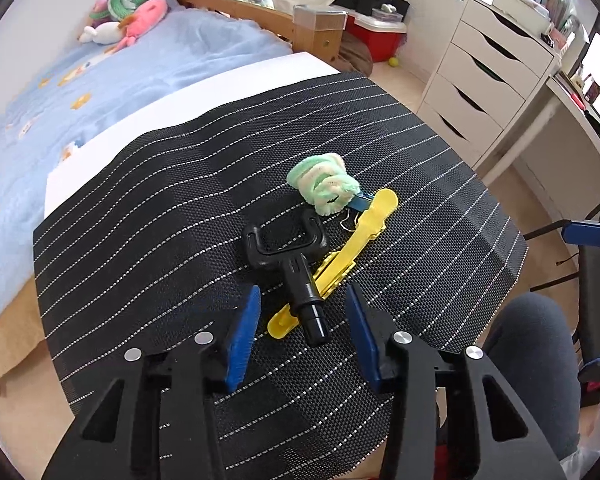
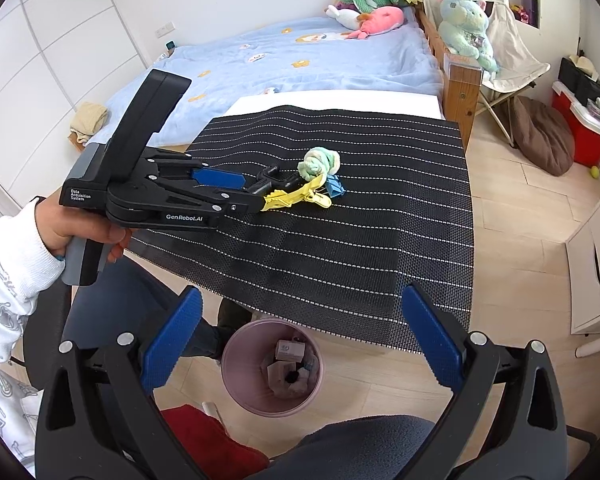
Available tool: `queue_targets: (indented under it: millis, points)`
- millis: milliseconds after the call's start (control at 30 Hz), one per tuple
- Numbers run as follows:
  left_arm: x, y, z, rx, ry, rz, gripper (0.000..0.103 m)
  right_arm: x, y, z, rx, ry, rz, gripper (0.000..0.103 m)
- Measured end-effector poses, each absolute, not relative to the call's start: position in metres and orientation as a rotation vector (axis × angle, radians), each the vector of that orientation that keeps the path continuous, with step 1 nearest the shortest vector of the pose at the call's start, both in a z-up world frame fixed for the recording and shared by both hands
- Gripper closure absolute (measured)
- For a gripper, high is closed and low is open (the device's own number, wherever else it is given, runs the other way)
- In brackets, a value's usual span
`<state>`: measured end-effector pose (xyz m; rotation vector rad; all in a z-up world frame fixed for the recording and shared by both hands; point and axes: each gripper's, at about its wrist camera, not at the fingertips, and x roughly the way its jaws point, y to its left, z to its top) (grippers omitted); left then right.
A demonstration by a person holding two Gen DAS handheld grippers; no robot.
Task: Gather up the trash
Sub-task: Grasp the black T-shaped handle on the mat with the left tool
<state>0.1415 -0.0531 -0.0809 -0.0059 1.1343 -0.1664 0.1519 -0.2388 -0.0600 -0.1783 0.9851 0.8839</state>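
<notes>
A small pile lies on the black striped mat (image 1: 140, 220): a black plastic handle (image 1: 288, 248), a long yellow clip (image 1: 374, 210), a green-and-white fuzzy bundle (image 1: 324, 180) and a blue binder clip (image 2: 336, 186). My left gripper (image 1: 304, 316) is low over the mat, its blue pads (image 1: 244, 328) on either side of the handle's stem and the yellow clip's near end, with a gap on both sides. From the right wrist view, the left gripper (image 2: 252, 194) reaches the pile from the left. My right gripper (image 2: 300, 292) stands open with nothing in it, above a pink bin (image 2: 236, 360).
The pink bin sits on the wood floor below the mat's near edge and holds several scraps. A bed with a blue cover (image 2: 300, 60) and plush toys lies behind the table. White drawers (image 1: 488, 80) stand at the right. A person's knees are near the bin.
</notes>
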Motion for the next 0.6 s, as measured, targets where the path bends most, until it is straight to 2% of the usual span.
queue_targets:
  millis: [333,600]
  points:
    - [0.1422,-0.0522,-0.0826,-0.007,1.147,-0.169,0.084,0.1509,-0.2366,-0.0625,-0.183,0.992,0.887,0.005]
    - [0.138,-0.0501,-0.0783,-0.003,1.122,-0.167,0.086,0.1498,-0.2356,-0.0612,-0.187,0.99,0.891,0.005]
